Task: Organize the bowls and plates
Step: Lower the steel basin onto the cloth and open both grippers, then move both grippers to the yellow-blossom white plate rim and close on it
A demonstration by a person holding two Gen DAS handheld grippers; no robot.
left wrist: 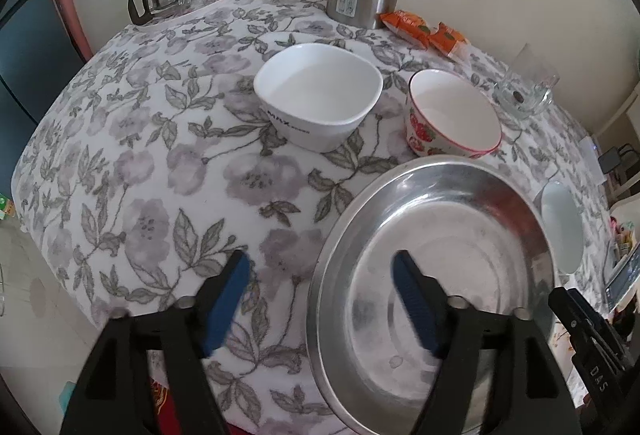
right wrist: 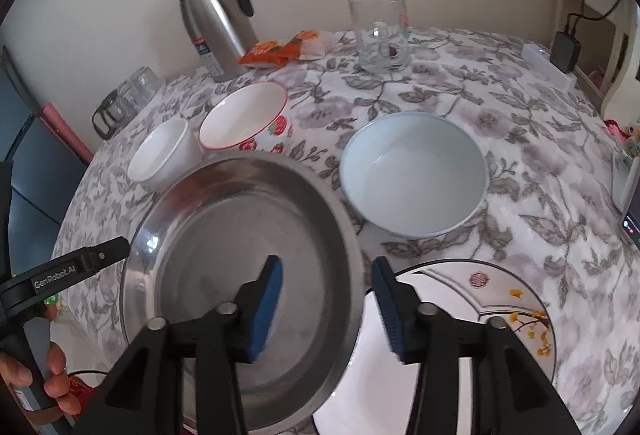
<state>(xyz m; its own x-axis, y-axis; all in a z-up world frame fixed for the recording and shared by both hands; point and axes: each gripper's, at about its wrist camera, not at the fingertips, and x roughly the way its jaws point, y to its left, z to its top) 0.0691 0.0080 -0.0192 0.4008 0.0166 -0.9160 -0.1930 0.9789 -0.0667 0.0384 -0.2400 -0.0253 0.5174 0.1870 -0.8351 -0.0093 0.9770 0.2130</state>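
Stainless-steel basin is sitting partly over the painted plate with both grippers, left and right, hovering with jaws apart and empty, while three bowls are standing unstacked on the floral-clothed bench against a cream wall.

Left tool angled steeply downward, jaws spread wide, nothing pressed between its blue pads. Right tool likewise tilted down, jaws parted, gripping nothing. A hand grips the left tool's handle.
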